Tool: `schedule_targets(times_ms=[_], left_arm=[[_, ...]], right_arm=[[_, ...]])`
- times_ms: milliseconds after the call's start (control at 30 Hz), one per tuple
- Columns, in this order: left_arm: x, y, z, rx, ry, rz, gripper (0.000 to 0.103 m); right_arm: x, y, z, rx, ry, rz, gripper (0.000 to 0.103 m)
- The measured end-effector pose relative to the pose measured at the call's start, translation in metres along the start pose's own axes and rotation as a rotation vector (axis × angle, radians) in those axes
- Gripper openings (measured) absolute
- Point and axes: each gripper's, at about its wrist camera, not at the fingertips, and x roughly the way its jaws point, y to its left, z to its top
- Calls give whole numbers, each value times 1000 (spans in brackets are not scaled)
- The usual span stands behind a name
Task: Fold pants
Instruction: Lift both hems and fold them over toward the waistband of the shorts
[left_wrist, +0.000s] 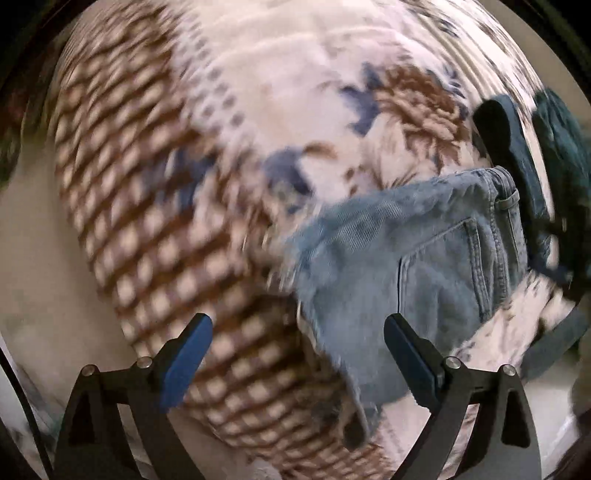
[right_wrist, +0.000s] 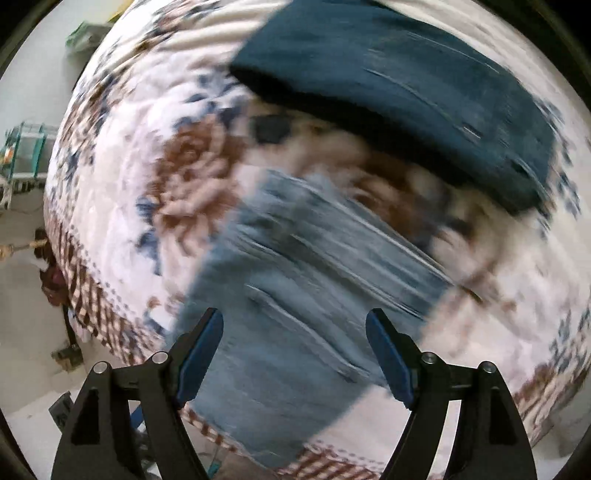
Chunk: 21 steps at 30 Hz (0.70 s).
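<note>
Left wrist view: the left hand-held gripper (left_wrist: 297, 354) has its jaws spread wide with nothing between them, positioned above a bed covered by a floral bedspread (left_wrist: 258, 92) with a brown checked border. The light-blue denim pants (left_wrist: 399, 258) lie on the bedspread ahead and to the right of the fingers, with a rear pocket and belt loop visible and a frayed hem toward the camera. A dark teal garment (left_wrist: 557, 147) lies just beyond the waistband. Right wrist view: the right hand-held gripper (right_wrist: 295, 354) is likewise wide open and holds nothing. The pants (right_wrist: 295, 280) lie directly ahead of it, motion-blurred, and the teal garment (right_wrist: 406, 92) lies beyond them.
</note>
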Motion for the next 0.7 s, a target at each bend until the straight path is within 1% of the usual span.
schedule_targets(times_ms=[33, 67, 133, 167, 233, 300, 367, 467, 500, 533, 567, 600, 633, 667, 700], left_arm=[[0, 1, -6, -26, 9, -21, 95], [7, 5, -18, -59, 31, -57, 95], [17, -4, -34, -105, 87, -107, 95], [27, -4, -47, -144, 122, -148, 95], [38, -11, -65, -187, 154, -191, 94], [52, -19, -80, -216, 182, -240, 94], [64, -34, -90, -223, 186, -282, 94], [79, -58, -96, -180, 166, -285, 94], [82, -62, -96, -174, 153, -276, 91], [84, -64, -94, -173, 137, -272, 75], [84, -64, -94, -168, 105, -245, 63], [87, -65, -90, -159, 84, -222, 36], [87, -64, -88, -149, 66, -206, 26], [85, -62, -87, -142, 47, -209, 23], [79, -61, -85, -120, 21, -204, 18]], right_arm=[[2, -18, -7, 26, 7, -1, 82], [5, -33, -12, 48, 14, 3, 82], [15, -68, -20, 104, 27, 24, 82], [19, -78, -23, 112, 34, 33, 82], [32, -100, -29, 133, 40, 58, 82], [45, -115, -35, 149, 49, 110, 82], [55, -123, -37, 164, 50, 163, 82], [69, -138, -42, 208, 29, 275, 82], [73, -143, -42, 229, 21, 313, 82], [78, -149, -42, 252, 10, 356, 82], [81, -153, -40, 269, 1, 383, 82], [86, -158, -39, 293, -11, 421, 82], [90, -161, -37, 308, -17, 446, 82], [93, -163, -35, 318, -25, 474, 80], [95, -162, -35, 318, -39, 505, 64]])
